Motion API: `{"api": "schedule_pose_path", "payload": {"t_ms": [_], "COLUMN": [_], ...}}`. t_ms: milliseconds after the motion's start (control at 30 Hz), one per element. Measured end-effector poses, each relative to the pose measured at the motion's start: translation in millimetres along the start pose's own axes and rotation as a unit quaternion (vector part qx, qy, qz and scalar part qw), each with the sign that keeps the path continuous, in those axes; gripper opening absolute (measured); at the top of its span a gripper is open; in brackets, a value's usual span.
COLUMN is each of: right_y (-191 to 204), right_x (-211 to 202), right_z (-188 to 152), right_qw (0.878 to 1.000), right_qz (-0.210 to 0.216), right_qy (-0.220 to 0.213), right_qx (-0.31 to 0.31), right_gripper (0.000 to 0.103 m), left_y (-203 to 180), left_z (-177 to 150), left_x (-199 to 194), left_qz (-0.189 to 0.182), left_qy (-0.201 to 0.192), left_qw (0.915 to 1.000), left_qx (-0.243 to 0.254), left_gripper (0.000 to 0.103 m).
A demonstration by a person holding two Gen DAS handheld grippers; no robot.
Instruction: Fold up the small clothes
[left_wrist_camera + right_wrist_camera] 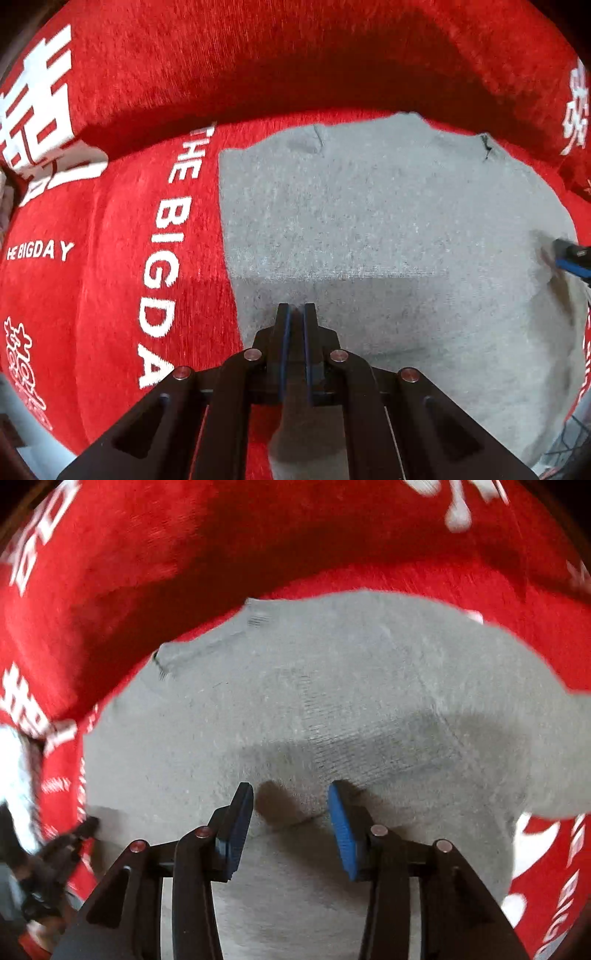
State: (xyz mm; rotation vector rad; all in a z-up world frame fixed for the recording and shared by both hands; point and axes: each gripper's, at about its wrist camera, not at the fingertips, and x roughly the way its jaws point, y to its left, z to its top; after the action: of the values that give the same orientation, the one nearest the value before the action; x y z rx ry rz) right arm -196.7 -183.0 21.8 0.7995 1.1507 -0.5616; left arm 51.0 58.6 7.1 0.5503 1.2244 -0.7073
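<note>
A small grey knit garment (369, 221) lies flat on a red cloth with white lettering (110, 258). My left gripper (296, 314) is shut on the garment's near edge, with grey fabric pinched between the fingers. In the right wrist view the same garment (295, 701) fills the middle. My right gripper (291, 805) is open and sits just above the grey fabric, with nothing between its blue pads (341, 830). The right gripper's blue tip (570, 258) shows at the right edge of the left wrist view. The left gripper (86, 825) shows at the garment's left edge in the right wrist view.
The red cloth (110, 572) covers the whole surface and rises in a fold behind the garment. A pale floor or object (14, 775) shows at the far left edge.
</note>
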Motion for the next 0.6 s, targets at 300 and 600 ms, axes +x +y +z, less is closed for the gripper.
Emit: {"api": "schedule_pose_path", "payload": {"t_ms": [300, 600], "right_y": [-16, -24], "right_x": [-23, -34], "right_z": [-24, -40], "right_qw": [0.999, 0.996], "right_qz": [0.026, 0.05], "right_qy": [0.022, 0.04], "right_qx": [0.029, 0.061], "right_gripper": [0.048, 0.059], "left_y": [-2, -16], "left_z": [-1, -5], "left_x": [-8, -19], "left_qz": [0.02, 0.018], "left_qy": [0.016, 0.037], "left_qw": [0.9997, 0.9992], "left_qx": [0.005, -0.003], "left_gripper": [0.008, 0.008]}}
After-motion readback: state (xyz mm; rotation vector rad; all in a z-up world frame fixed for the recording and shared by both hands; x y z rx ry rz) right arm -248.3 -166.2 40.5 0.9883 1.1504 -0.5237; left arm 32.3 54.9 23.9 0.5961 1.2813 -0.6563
